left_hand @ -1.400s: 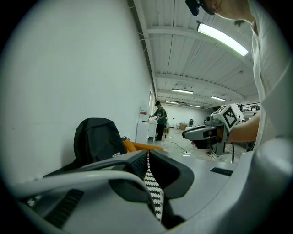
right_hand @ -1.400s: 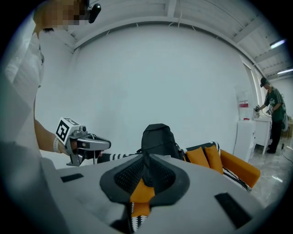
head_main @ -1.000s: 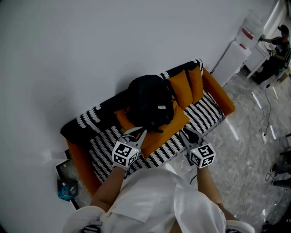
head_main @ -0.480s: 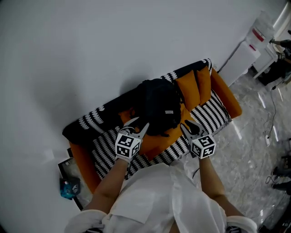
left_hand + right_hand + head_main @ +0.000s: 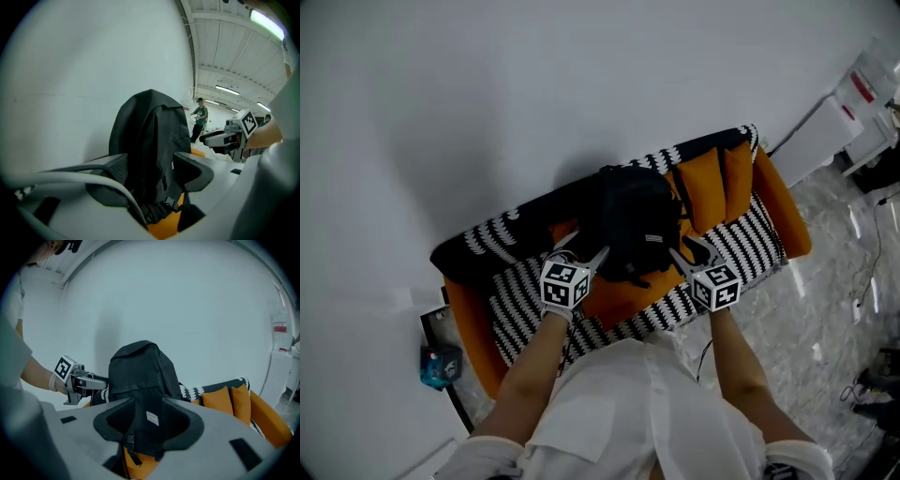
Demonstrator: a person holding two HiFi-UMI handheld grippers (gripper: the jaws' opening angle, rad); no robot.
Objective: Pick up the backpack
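Backpack (image 5: 633, 220) upright on sofa (image 5: 741, 242), long axis vertical, front facing person (image 5: 623, 412)

A sofa (image 5: 517, 292), striped black and white, is set against a plain white wall (image 5: 534, 84); orange cushions (image 5: 705, 187) are propped on it. A glossy marbled floor (image 5: 811, 319) is seen alongside.

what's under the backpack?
The backpack stands on an orange cushion, which lies on the seat of the striped sofa. The cushion sticks out in front. The part beneath the backpack is covered, so anything else there cannot be seen.
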